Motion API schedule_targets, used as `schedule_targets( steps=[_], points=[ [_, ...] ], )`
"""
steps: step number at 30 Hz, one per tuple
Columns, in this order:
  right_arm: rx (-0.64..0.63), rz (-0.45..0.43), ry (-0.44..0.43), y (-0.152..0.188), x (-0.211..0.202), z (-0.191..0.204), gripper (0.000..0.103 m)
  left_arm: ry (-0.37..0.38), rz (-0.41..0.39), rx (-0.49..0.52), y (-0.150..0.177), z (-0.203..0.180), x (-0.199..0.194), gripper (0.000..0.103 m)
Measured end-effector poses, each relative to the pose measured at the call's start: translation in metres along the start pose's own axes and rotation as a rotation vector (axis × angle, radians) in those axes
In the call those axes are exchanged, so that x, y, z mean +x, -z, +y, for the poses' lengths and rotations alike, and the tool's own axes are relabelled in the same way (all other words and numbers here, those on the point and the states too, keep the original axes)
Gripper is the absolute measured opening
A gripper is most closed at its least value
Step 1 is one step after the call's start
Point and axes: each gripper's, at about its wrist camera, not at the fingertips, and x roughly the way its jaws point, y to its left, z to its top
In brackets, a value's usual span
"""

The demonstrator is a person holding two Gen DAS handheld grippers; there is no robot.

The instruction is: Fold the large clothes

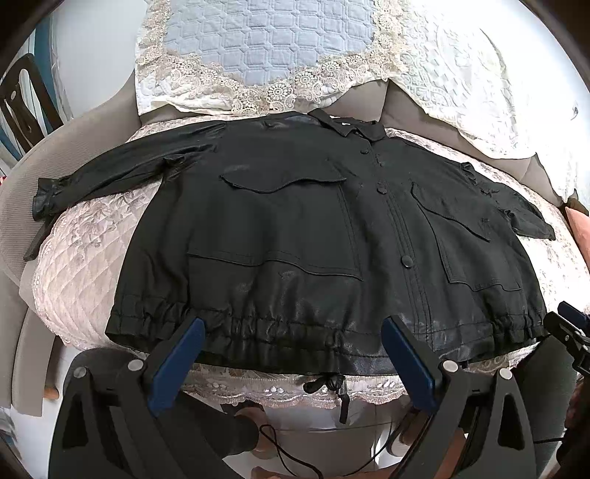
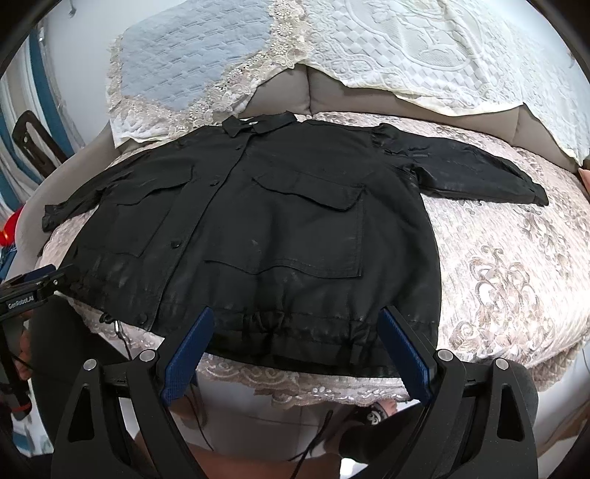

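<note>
We see the black shiny button-front jacket (image 1: 295,235) spread flat just ahead of our left hand-held gripper (image 1: 293,363) and right hand-held gripper (image 2: 297,353), both wide open, empty, level at its hem.

This was a home living room. A grey sofa (image 1: 44,191) carried a pink quilted seat cover (image 2: 516,265) with a lace edge, and white lace-trimmed throws (image 1: 461,73) hung over its backrest, one with a blue panel (image 1: 265,33).

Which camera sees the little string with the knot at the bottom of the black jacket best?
The left wrist view. There the drawstring hangs knotted below the black jacket hem, between the open jaws. In the right wrist view the drawstring is small, off to the left, near the jacket's corner.
</note>
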Motion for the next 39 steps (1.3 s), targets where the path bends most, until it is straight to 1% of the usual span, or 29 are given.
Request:
schedule_targets(
  steps=[15, 39],
  points=[
    [-0.001, -0.016, -0.005, 0.003, -0.0054, 0.0027, 0.091, 0.011, 0.006, -0.001, 0.0075, -0.0007, -0.0052, 0.098],
    [-0.016, -0.003, -0.02, 0.004, -0.0043, 0.0074, 0.091, 0.012, 0.018, -0.004, 0.0096, -0.0026, -0.0005, 0.098]
  ],
)
